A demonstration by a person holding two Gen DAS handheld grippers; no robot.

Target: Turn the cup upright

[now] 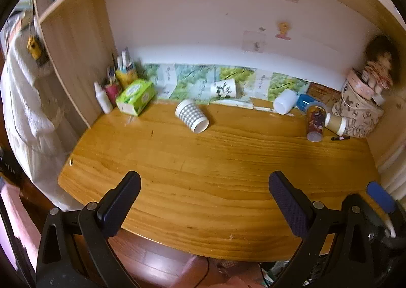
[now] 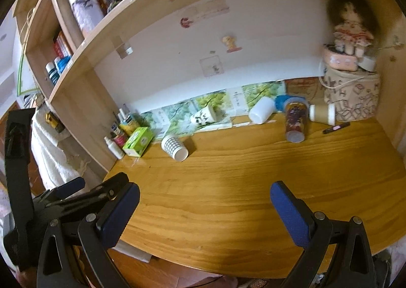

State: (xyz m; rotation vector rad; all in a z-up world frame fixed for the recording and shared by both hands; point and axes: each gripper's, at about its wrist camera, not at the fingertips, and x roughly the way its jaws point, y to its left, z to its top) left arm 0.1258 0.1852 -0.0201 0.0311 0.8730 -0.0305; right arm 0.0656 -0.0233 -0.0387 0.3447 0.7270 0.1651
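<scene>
Several cups lie on their sides at the back of the wooden desk (image 1: 203,174). A grey checked paper cup (image 1: 191,116) lies at centre left, mouth toward me; it also shows in the right wrist view (image 2: 174,147). A white cup with a black drawing (image 1: 223,89) lies behind it. A plain white cup (image 1: 285,101), a dark patterned clear cup (image 1: 315,123) and a brown paper cup (image 1: 335,123) lie at the right. My left gripper (image 1: 204,186) is open and empty over the desk's front. My right gripper (image 2: 205,195) is open and empty too.
A green tissue box (image 1: 135,96), a white bottle (image 1: 102,97) and a pen holder stand at the back left by the shelf wall. A patterned bag (image 1: 360,115) with a doll on top stands at the back right. A black pen (image 1: 340,138) lies near it.
</scene>
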